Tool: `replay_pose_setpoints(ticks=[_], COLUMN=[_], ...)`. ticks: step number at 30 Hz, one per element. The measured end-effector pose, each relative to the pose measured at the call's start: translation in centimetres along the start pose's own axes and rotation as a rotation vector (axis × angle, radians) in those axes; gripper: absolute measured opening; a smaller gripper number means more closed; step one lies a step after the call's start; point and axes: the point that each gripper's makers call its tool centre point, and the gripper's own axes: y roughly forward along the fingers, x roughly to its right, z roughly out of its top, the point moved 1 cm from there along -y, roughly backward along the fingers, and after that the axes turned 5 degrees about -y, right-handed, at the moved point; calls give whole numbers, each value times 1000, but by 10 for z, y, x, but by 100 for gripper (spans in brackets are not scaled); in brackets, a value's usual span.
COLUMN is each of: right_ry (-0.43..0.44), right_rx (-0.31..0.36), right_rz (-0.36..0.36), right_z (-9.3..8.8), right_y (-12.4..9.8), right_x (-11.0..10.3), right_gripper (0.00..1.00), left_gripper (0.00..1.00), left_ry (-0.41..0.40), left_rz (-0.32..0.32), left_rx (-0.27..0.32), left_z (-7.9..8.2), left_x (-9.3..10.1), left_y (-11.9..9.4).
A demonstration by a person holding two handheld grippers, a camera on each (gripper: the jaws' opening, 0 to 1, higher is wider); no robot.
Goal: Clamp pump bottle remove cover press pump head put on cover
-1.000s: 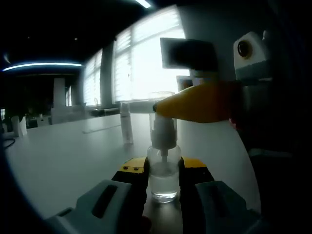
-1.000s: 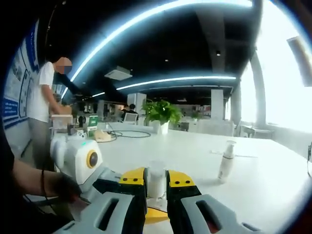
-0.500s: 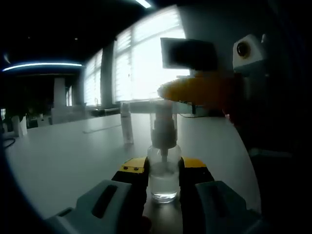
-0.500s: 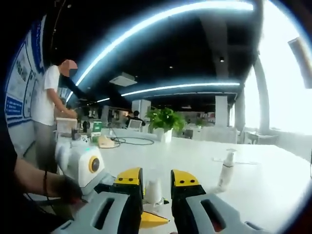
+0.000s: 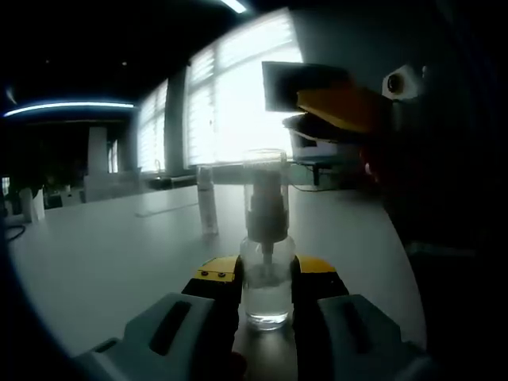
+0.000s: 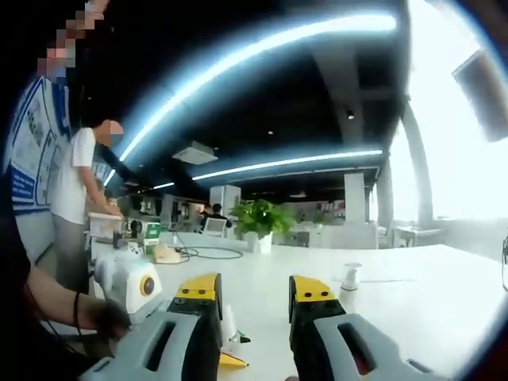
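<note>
A clear pump bottle [image 5: 266,290] with some liquid stands upright on the white table [image 5: 103,246]. My left gripper [image 5: 266,274] is shut on its lower body. A clear cover [image 5: 266,171] sits over the white pump head. My right gripper [image 5: 333,111] hovers above and to the right of the bottle top, apart from it. In the right gripper view that gripper [image 6: 254,290] is open with nothing between its fingers. The covered bottle top [image 6: 228,327] shows low between the jaws, farther off.
A second white spray bottle [image 5: 206,202] stands farther back on the table [image 6: 349,276]. A person [image 6: 75,182] stands at a desk far left. A potted plant [image 6: 258,218] and cables lie at the far end. Bright windows run along one side.
My right gripper opened, let go of the clear cover on the pump head, and rose up and away from the bottle. The left gripper and bottle stayed still.
</note>
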Motion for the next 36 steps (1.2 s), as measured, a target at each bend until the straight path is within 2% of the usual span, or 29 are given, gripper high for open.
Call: replay_pose_setpoints(ticks=[9, 12, 16, 19, 24, 32, 36], right_ry=[-19, 24, 15, -1, -26, -16, 32], right_rx=[-27, -7, -36, -47, -71, -89, -77], right_rz=[-81, -130, -157, -169, -196, -172, -176], right_z=[-17, -19, -33, -38, -50, -68, -73], right_y=[-25, -37, -42, -45, -50, -50, -48], right_x=[32, 43, 56, 58, 74, 73, 71], right_gripper=[28, 27, 26, 26, 25, 25, 23], left_gripper=[16, 16, 16, 16, 16, 15, 15], left_ry=[0, 5, 4, 4, 1, 12, 14], left_rz=[3, 9, 11, 14, 18, 32, 40], left_rx=[0, 1, 1, 0, 0, -1, -1], left_z=[-1, 0, 0, 0, 0, 0, 1], left_x=[-1, -3, -2, -3, -4, -6, -8], left_y=[-1, -1, -1, -1, 0, -1, -1])
